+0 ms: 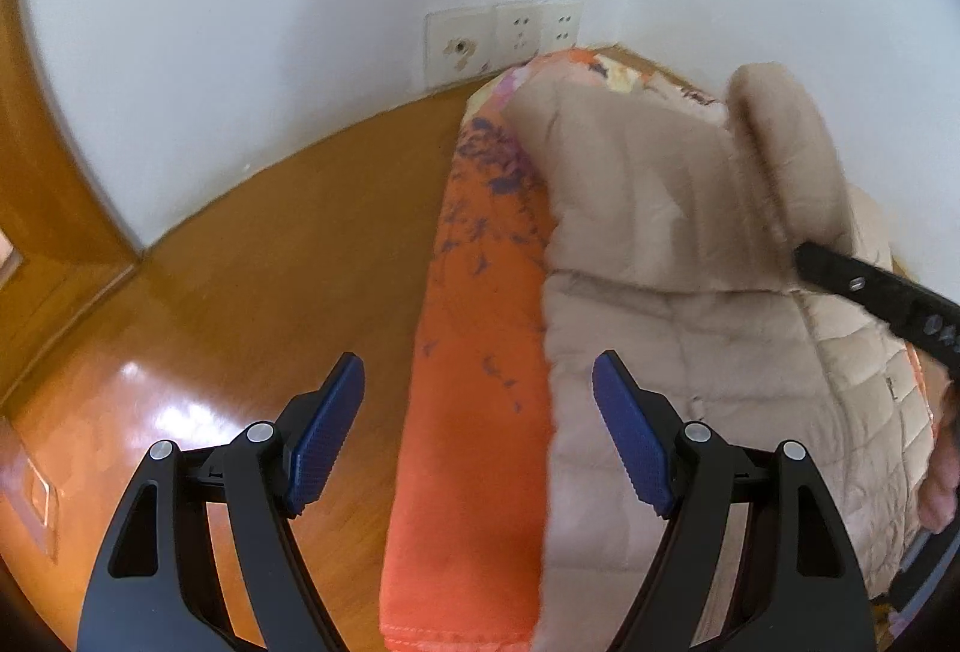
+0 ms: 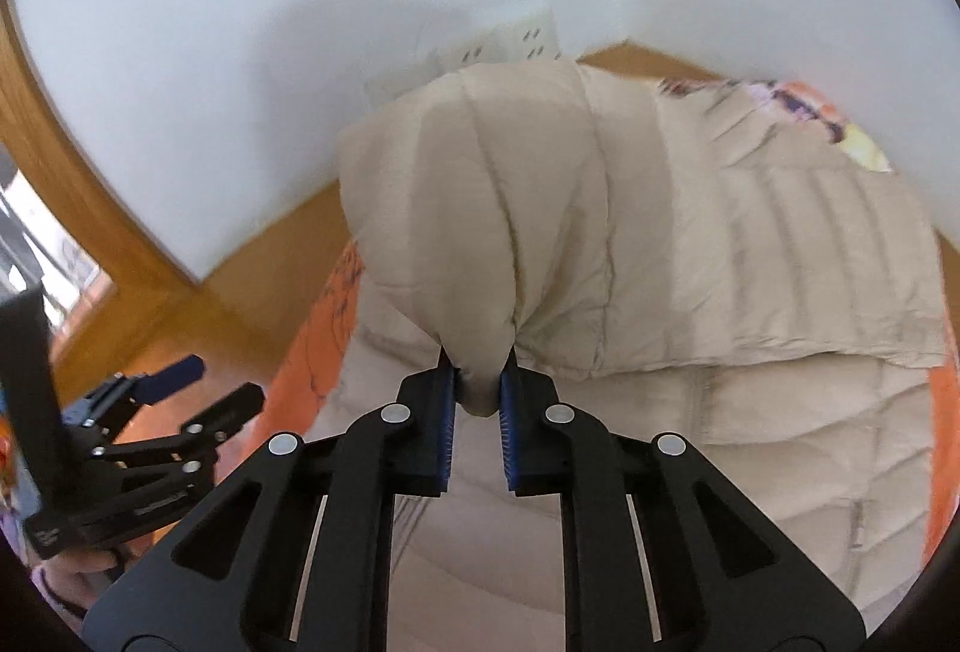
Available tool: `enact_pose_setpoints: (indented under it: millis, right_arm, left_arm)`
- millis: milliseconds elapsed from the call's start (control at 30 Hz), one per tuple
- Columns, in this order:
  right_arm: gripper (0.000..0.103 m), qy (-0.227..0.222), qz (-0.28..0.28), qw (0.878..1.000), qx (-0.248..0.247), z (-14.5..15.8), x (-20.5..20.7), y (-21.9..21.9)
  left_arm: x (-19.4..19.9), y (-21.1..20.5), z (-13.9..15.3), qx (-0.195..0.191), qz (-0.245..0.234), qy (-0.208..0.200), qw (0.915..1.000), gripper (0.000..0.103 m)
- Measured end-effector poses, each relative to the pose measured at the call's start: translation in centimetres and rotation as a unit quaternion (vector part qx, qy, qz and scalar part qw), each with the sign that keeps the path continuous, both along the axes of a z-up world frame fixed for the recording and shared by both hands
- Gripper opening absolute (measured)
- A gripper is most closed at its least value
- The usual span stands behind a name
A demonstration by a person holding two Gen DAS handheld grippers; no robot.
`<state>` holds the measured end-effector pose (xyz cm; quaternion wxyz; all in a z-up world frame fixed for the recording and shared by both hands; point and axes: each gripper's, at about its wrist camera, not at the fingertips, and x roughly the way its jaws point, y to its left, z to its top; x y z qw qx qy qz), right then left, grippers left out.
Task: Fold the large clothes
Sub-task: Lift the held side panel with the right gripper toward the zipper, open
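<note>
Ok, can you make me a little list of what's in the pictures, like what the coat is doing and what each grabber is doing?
garment: beige puffy coat, partly folded
lies on: orange flowery blanket spread on the wooden floor
right gripper: shut on a bunched fold of the coat, lifting it
left gripper: open, holding nothing, above the blanket's edge
behind: white wall with wall sockets
picture sharpness: the lifted part of the coat is blurred
</note>
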<state>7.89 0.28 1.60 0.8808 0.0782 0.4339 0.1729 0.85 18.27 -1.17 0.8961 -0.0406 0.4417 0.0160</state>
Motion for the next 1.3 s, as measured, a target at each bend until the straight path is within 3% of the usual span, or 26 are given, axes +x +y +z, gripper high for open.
enact_pose_setpoints:
  millis: [233,400,633,767,900,1067,1200,1300]
  right_arm:
    - [0.013,-0.043,-0.057,0.997,0.028,3.7,-1.3,-5.2]
    - [0.013,-0.046,-0.109,0.992,0.041,4.8,-1.5,-10.1]
    - [0.013,-0.039,-0.17,0.984,0.036,4.1,-1.0,-16.6]
    - [0.013,-0.019,-0.188,0.981,0.034,2.2,0.2,-19.5]
    - [0.022,-0.027,-0.205,0.978,-0.01,0.3,1.0,-20.9]
    - [0.032,-0.046,-0.22,0.973,-0.045,0.0,1.3,-22.3]
    - [0.037,-0.068,-0.234,0.969,-0.046,0.6,1.5,-23.8]
    - [0.038,-0.067,-0.214,0.973,-0.048,0.3,2.8,-23.9]
  left_arm:
    - [1.7,-2.1,1.2,0.008,-0.035,-0.02,0.9991,0.076]
    - [3.4,-4.3,1.6,0.007,-0.063,-0.026,0.9976,0.076]
    - [6.6,-8.0,0.9,-0.01,-0.095,-0.025,0.9951,0.076]
    - [8.6,-10.0,-0.3,-0.004,-0.103,-0.014,0.9945,0.076]
    - [10.4,-11.5,-1.6,0.001,-0.099,0.003,0.995,0.076]
    - [11.9,-12.2,-2.4,0.018,-0.088,0.013,0.9959,0.076]
    - [12.1,-12.4,-2.3,0.022,-0.087,0.011,0.9959,0.077]
    - [12.5,-12.6,-2.5,0.025,-0.085,0.013,0.996,0.078]
